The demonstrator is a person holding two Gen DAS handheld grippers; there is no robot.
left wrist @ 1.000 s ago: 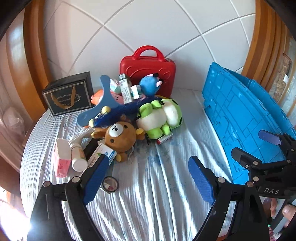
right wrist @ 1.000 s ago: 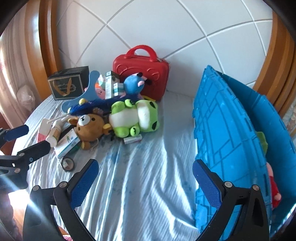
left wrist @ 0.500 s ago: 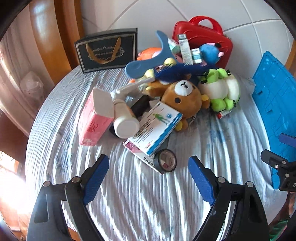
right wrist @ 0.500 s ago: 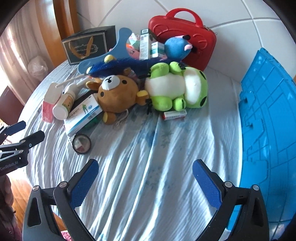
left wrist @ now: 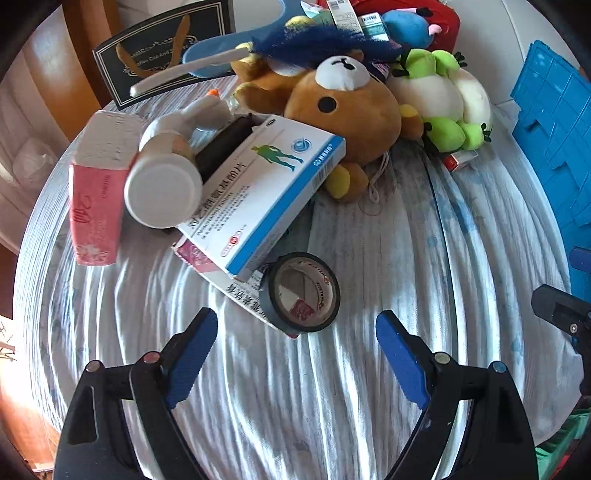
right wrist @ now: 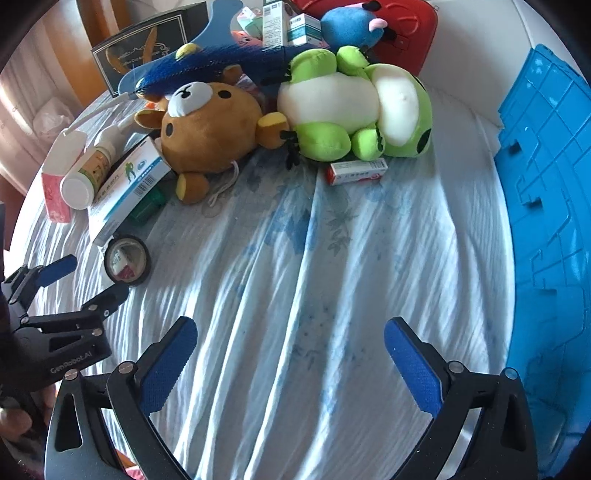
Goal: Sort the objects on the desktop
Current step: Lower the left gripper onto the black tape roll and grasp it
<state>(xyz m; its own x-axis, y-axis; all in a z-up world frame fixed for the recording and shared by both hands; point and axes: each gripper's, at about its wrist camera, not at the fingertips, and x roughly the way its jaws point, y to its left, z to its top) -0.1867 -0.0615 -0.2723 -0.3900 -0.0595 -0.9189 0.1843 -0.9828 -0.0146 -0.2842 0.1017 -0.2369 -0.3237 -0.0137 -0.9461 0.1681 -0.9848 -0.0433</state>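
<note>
Tape roll (left wrist: 300, 293) just ahead of my left hand-held gripper (left wrist: 297, 341); both hand-held grippers released, empty; pile on surface (right wrist: 332, 277) unsorted.

Your red case (left wrist: 448, 22) is cut off at the frame's top and hidden behind toys. The crate (right wrist: 550, 229) runs off the right edge. A box (left wrist: 207, 258) lies mostly hidden beneath the medicine box (left wrist: 266, 199).

A home, by the look of it: a round table under a wrinkled floral cloth (right wrist: 295, 258), heaped with plush toys (right wrist: 210, 129), a medicine box (left wrist: 258, 192), tissues (left wrist: 96, 206), beside wooden trim and white wall tiles.
</note>
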